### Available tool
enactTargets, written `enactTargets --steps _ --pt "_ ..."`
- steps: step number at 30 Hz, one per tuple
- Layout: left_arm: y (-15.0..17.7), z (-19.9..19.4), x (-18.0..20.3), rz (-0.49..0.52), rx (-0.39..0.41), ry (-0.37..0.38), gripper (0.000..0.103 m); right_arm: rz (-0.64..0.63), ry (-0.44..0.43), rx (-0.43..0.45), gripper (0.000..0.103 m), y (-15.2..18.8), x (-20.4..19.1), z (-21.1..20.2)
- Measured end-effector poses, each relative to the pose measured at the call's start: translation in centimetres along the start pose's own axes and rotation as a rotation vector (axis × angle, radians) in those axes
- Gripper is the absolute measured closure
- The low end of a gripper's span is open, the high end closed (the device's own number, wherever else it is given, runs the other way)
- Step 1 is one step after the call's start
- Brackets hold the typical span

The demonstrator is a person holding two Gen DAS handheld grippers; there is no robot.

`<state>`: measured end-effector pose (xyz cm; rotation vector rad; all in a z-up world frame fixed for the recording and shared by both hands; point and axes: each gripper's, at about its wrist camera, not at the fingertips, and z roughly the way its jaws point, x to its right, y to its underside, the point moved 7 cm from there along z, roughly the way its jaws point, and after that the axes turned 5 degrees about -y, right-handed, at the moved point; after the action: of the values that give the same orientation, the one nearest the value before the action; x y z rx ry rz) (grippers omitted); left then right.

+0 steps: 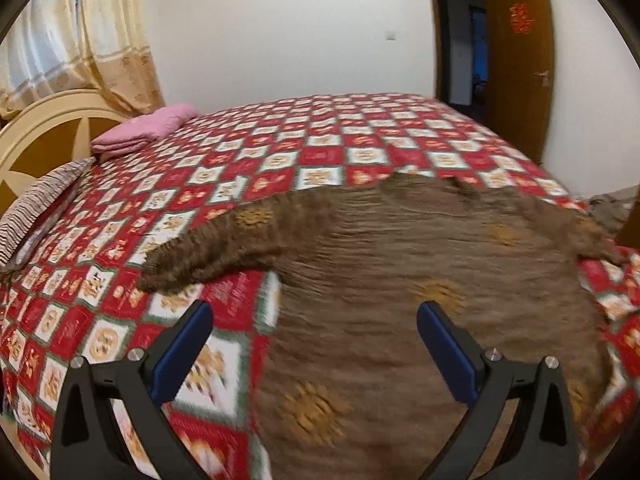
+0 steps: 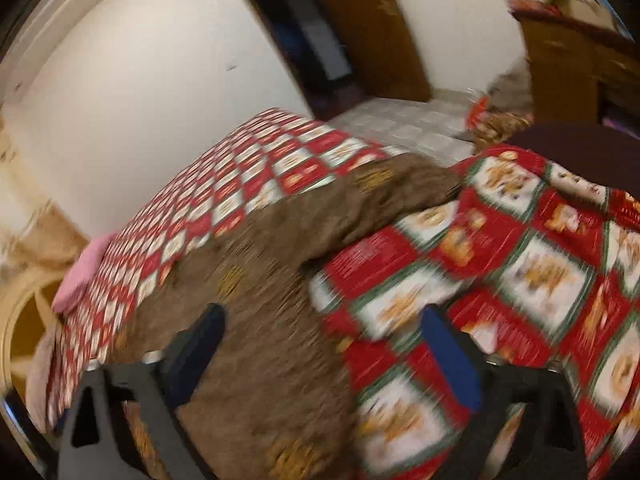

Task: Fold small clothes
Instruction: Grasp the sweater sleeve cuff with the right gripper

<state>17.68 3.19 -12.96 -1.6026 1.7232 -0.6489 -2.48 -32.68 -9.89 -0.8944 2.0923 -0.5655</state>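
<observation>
A small brown knitted sweater with orange-yellow motifs [image 1: 400, 264] lies spread flat on the red and white checked bedspread [image 1: 280, 144]. One sleeve reaches out to the left [image 1: 208, 248]. My left gripper [image 1: 314, 320] is open and empty, hovering over the sweater's left edge. In the right wrist view the sweater [image 2: 260, 300] lies at the lower left, with its other sleeve [image 2: 380, 196] stretched up and to the right. My right gripper [image 2: 322, 324] is open and empty over the sweater's right edge. This view is blurred.
A folded pink cloth [image 1: 144, 130] and a striped pillow [image 1: 40, 204] lie by the cream headboard [image 1: 52, 128] at the left. An open brown door [image 1: 520, 64] stands beyond the bed. A wooden cabinet [image 2: 580, 60] and clutter on the floor [image 2: 500, 116] are at the right.
</observation>
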Motion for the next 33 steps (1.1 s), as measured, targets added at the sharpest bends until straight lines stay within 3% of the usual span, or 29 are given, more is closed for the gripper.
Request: enactTargets --steps 2,8,13,16,19,23,25,28,31,33 --pt "-0.5 1.5 -0.5 -0.02 -0.013 -0.018 0.0 0.032 0.038 -0.028 0.043 -2.6 2.1 1.4" --pt "-1.1 6.6 -1.5 -0.073 -0.053 -0.066 0.0 0.336 0.017 -0.13 0.043 -6.5 7.6 7.5" --pt "-1.2 9.4 -1.5 -0.076 -0.044 -0.136 0.0 0.335 0.132 -0.211 0.043 -7.7 9.5 12.6" --pt "-0.8 10.9 -1.6 -0.099 -0.065 -0.134 0.0 0.389 0.173 -0.253 0.043 -7.4 11.0 15.3" --pt "0.1 12.3 -1.8 -0.14 -0.107 -0.127 0.0 0.379 0.234 -0.196 0.043 -8.1 11.6 16.1" --pt "1.2 13.8 -1.7 -0.178 -0.2 -0.058 0.0 0.302 0.299 -0.127 0.043 -9.2 12.1 17.2" --pt "1.4 14.1 -1.8 -0.213 -0.214 -0.017 0.0 0.294 0.305 -0.101 0.048 -9.6 12.4 17.3" --pt "1.5 14.1 -2.1 -0.237 -0.207 0.009 0.0 0.263 0.329 -0.084 0.064 -10.1 12.9 17.5" --pt "1.4 14.1 -1.9 -0.225 -0.206 0.0 0.0 0.193 0.332 -0.099 0.092 -10.7 13.0 17.5" --pt "1.5 14.1 -1.9 -0.227 -0.204 0.004 0.0 0.185 0.285 -0.102 0.097 -11.3 12.7 17.5"
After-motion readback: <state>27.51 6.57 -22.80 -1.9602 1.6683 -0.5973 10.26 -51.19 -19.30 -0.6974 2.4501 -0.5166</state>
